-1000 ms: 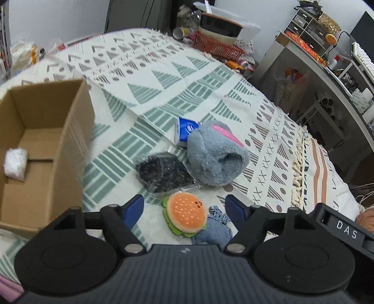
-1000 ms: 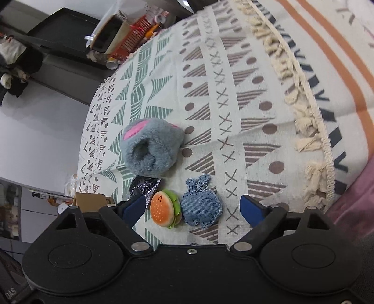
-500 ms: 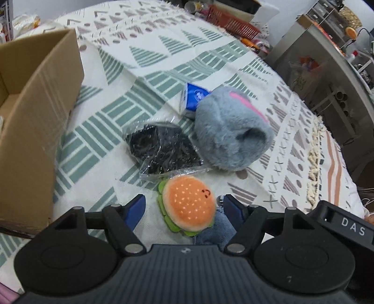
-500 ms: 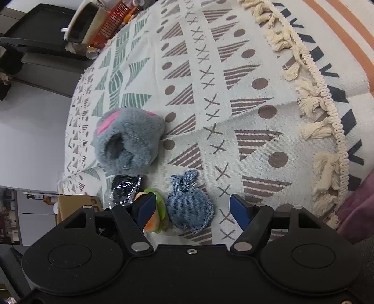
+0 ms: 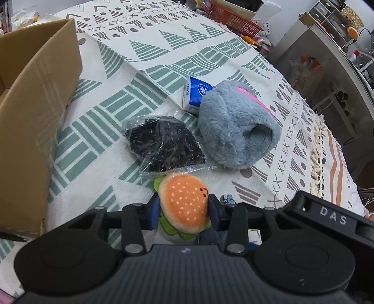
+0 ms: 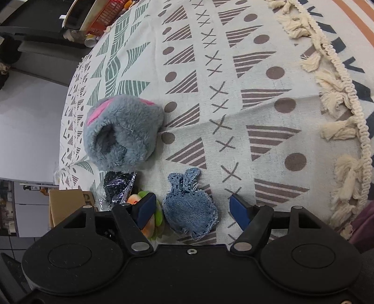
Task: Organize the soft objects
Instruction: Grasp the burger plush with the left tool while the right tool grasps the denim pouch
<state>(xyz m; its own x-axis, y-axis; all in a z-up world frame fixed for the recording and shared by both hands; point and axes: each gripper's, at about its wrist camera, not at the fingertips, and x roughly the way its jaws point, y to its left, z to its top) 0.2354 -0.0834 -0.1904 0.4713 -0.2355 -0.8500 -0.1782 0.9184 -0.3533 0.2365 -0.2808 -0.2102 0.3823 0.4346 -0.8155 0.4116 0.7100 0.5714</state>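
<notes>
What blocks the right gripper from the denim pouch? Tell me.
Nothing visible does. The right gripper is open with the denim pouch lying between its fingers on the patterned cloth. The burger plush sits just outside the near finger.

Soft things laid close together on the patterned bedspread.
A plush burger (image 5: 184,205) sits pinched between blue pads; a denim pouch (image 6: 190,208) lies flat just beside it; a grey fluffy slipper (image 5: 236,133) with pink trim lies on its side, near a black crinkly bag (image 5: 163,143).

Domestic room: patterned tasselled bedspread (image 5: 233,60), cluttered desk (image 5: 339,53), red plastic basket (image 5: 233,21), shelving beyond.
</notes>
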